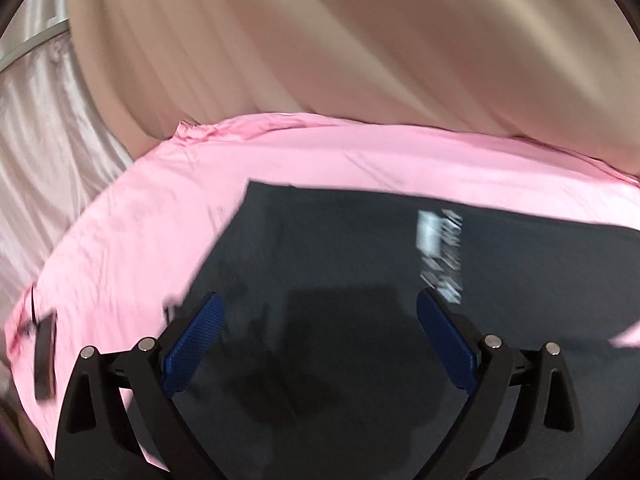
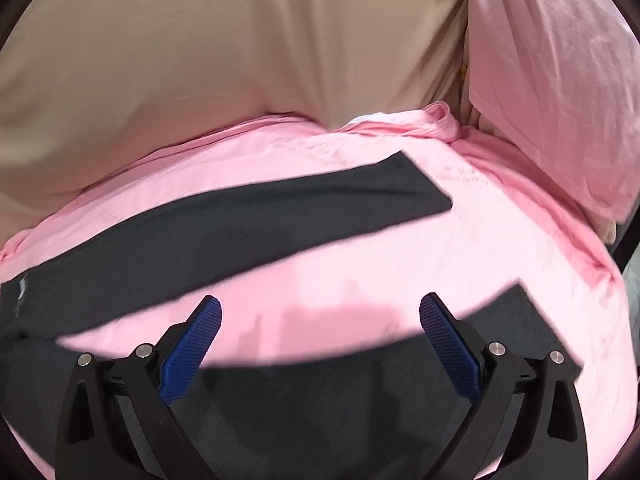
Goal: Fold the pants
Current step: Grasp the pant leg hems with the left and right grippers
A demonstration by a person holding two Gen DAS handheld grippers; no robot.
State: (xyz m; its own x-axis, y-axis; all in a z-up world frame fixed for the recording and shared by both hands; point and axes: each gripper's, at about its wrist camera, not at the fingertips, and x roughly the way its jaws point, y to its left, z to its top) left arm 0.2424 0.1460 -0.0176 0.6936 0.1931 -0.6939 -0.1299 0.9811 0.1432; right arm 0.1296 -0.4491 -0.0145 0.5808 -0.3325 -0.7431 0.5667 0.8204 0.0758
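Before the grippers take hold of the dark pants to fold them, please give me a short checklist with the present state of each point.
1. Left gripper open: ok.
2. Right gripper open: ok.
3. Neither gripper holds cloth: ok.
4. Dark pants lie flat on the pink sheet, legs spread apart: ok.
5. Left gripper above the pants' wide end: ok.
6. Height above the cloth: cannot tell, the pictures are blurred.

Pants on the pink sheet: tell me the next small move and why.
Probably lower the right gripper onto the near leg's hem and pinch it. The pants lie flat with both legs spread apart on the pink sheet, and both the right and the left gripper are open and empty.
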